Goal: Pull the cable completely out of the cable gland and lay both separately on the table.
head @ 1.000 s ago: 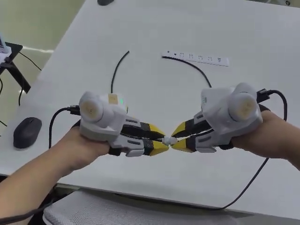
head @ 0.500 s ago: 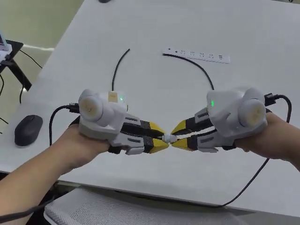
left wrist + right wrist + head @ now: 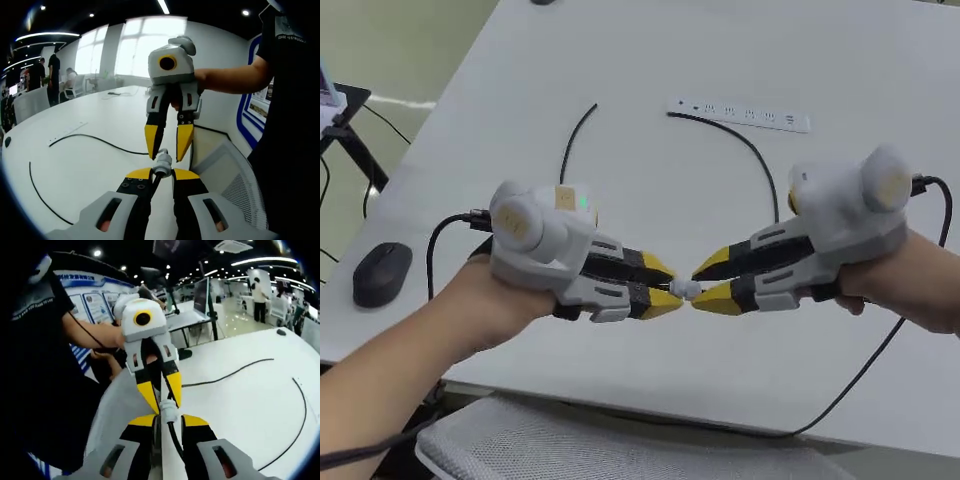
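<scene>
A small white cable gland (image 3: 685,290) hangs in the air above the table's near edge, between two grippers that meet tip to tip. My left gripper (image 3: 665,290) comes in from the left, shut on one end of the gland (image 3: 162,162). From the right, my right gripper (image 3: 705,285) has its yellow tips closed around the other end (image 3: 167,411). A thin black cable (image 3: 175,437) leaves the gland and runs back between the right gripper's jaws. In the left gripper view, the right gripper (image 3: 167,152) points down at the gland.
On the white table (image 3: 620,60), a white power strip (image 3: 745,117) lies far back, with a black cord (image 3: 745,150) curving from it. A second loose black cord (image 3: 570,145) lies left of centre. A dark mouse (image 3: 382,275) sits at the left edge, and a grey chair (image 3: 570,440) stands below.
The right gripper's body has risen and tilted, so its jaws now slope down toward the gland. Both sets of tips have stayed on the gland, and the left gripper has barely moved.
</scene>
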Available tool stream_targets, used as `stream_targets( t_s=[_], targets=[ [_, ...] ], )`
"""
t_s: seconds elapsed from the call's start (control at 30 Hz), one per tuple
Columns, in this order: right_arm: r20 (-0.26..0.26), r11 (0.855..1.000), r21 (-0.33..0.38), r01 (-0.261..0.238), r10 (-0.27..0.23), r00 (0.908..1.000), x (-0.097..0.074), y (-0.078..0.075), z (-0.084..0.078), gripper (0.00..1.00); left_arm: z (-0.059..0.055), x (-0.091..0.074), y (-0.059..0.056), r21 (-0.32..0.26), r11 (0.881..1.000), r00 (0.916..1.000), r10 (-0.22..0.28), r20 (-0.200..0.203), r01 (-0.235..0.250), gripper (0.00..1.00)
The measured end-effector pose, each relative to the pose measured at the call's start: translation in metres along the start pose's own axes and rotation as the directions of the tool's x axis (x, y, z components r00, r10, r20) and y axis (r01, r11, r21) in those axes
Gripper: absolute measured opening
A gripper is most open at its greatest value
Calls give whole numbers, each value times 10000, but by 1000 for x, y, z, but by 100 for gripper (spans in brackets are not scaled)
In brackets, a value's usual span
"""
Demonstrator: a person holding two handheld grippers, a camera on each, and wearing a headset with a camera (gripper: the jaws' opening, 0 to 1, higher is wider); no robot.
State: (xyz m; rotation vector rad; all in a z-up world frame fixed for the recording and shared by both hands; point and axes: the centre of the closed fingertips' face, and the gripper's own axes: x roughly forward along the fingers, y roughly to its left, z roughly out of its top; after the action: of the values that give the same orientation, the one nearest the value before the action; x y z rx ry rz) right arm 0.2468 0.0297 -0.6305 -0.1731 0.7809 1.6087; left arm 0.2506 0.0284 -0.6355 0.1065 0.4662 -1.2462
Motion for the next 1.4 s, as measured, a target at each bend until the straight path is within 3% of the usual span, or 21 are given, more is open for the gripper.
stream_targets(
  t_s=[0.03, 0.1, 0.17, 0.3, 0.33, 0.4, 0.57, 0.63, 0.77, 0.9, 0.93, 1.0, 1.03, 1.1, 1.23, 1.4],
  targets=[
    [106, 9999, 148, 1, -3, 9999, 0, -3, 0, 14, 0, 0, 0, 47, 10000, 10000, 5, -3, -5, 15],
    [633, 9887, 1326, -696, 616, 9961, -1, 1, 3, 15, -1, -1, 0, 189, 9998, 9999, 69, -121, -67, 15],
    [1051, 9833, 1548, -957, 799, 9912, 0, -1, 5, 14, -1, -1, -1, 390, 9992, 9999, 82, -78, -79, 15],
    [1507, 9587, 2372, -1573, 1237, 9808, 1, 1, 4, 13, 0, -2, -3, 678, 9977, 9999, 100, -51, -97, 15],
    [1627, 9426, 2747, -1900, 1492, 9753, 2, 5, 3, 13, 1, -3, -3, 769, 9970, 9999, 125, -26, -122, 15],
    [1736, 9415, 2794, -1882, 1433, 9743, 3, 1, 1, 11, 1, -3, -3, 801, 9967, 9999, 112, -20, -110, 15],
    [2111, 9157, 3267, -2341, 1707, 9624, 3, 6, 3, 9, 1, -3, -3, 977, 9952, 9999, 125, -109, -114, 15],
    [2159, 9162, 3250, -2345, 1695, 9616, 3, 5, 4, 9, 1, -3, -2, 1056, 9943, 9998, 147, -152, -130, 15],
    [2264, 9037, 3437, -2553, 1841, 9565, 4, 8, 4, 9, 1, -3, -3, 1100, 9939, 9999, 98, -137, -82, 15],
    [2149, 9015, 3486, -2564, 1894, 9581, 6, 8, 2, 9, 0, -1, -3, 1131, 9936, 9997, 81, -226, -55, 15],
    [2081, 9031, 3453, -2555, 1918, 9591, 6, 9, 1, 8, -1, -1, -4, 1092, 9940, 9996, 33, -272, -3, 15],
    [1935, 9266, 2886, -2411, 1902, 9625, 6, 10, 0, 8, -1, 0, -5, 992, 9951, 9995, -15, -321, 47, 15],
    [1886, 9283, 2846, -2394, 1907, 9634, 6, 11, 0, 8, -1, 0, -5, 999, 9950, 9994, -34, -330, 67, 15],
    [1680, 9532, 2220, -2052, 1699, 9710, 6, 10, 0, 7, -2, 0, -5, 953, 9954, 9993, -27, -379, 63, 15],
    [1291, 9848, 1056, -1382, 1242, 9838, 7, 11, 0, 7, -3, 1, -5, 503, 9987, 9991, -102, -405, 122, 14],
    [677, 9966, -587, -576, 615, 9958, 8, 13, -5, 7, -6, 3, -7, 79, 9997, 9981, -244, -559, 249, 15]
  ],
)
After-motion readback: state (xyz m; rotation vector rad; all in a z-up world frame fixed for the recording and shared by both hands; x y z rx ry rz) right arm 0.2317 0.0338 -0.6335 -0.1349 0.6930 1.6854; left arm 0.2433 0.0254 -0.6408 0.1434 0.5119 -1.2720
